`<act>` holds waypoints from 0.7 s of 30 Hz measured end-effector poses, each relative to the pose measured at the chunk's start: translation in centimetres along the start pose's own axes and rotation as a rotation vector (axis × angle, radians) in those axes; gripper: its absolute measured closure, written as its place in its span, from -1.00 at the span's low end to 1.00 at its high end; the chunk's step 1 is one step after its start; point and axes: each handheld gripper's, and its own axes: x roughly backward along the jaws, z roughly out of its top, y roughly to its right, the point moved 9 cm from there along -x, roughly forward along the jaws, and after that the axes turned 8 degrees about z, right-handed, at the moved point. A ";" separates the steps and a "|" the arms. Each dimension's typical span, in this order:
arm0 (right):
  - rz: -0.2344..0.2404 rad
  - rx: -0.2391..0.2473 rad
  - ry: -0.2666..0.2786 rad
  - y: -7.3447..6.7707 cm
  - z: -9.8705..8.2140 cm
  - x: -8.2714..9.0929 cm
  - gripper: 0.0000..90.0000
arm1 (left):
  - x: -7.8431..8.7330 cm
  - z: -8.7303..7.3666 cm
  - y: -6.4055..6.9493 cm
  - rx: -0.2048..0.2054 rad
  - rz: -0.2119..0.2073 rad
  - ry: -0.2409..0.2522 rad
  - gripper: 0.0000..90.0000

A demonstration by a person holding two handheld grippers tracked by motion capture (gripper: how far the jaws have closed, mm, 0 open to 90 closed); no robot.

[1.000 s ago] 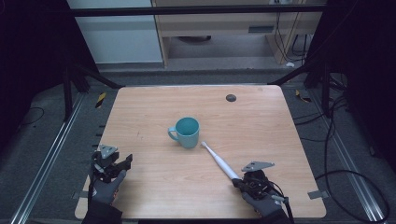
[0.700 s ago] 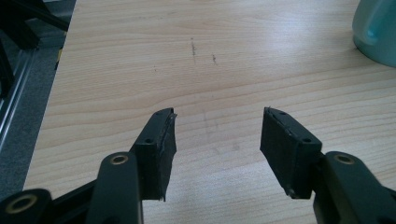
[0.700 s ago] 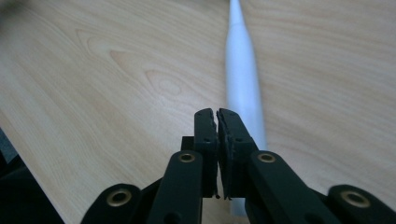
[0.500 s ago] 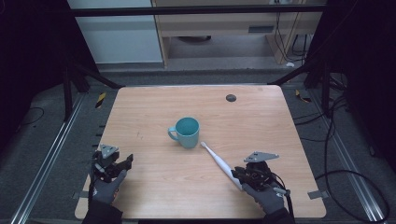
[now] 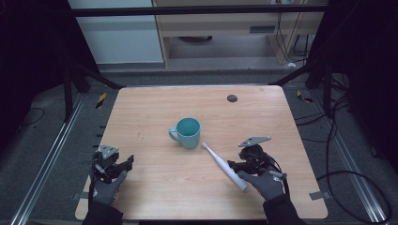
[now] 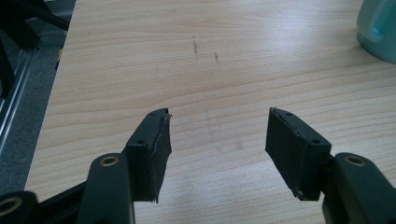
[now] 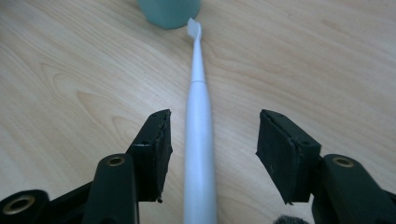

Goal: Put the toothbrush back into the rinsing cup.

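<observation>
Grey gloves (image 5: 267,183), dark sleeves (image 5: 101,216) — black jaws with brass-ringed screw holes.

right gripper (image 5: 240,168) fingers opened, toothbrush (image 5: 224,166) released

A white toothbrush (image 7: 199,121) and a teal mug (image 5: 187,132) lie on the pale wood-grain table (image 5: 155,108).

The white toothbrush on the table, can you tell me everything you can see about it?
The toothbrush is all white and looks like smooth plastic: a thick round handle, a thin neck and a small brush head. It lies flat on the wooden table, slanting, with its head close to the teal mug. The right gripper has just been opening; its jaws stand on either side of the handle, with gaps showing, so nothing squeezes it.
</observation>
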 end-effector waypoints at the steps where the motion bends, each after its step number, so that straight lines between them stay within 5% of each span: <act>1: 0.003 0.004 -0.008 -0.1 0.2 -0.1 -0.05 | 0.0 0.0 0.0 -0.001 0.001 -0.001 -0.12; 12: -0.012 0.081 -0.154 0.0 1.8 -1.3 -0.14 | -0.2 -0.1 0.1 -0.004 -0.004 -0.010 -0.13; 21: 0.010 0.103 -0.282 -0.3 1.4 -2.9 -0.09 | -0.3 -0.2 0.2 -0.004 -0.010 -0.013 -0.13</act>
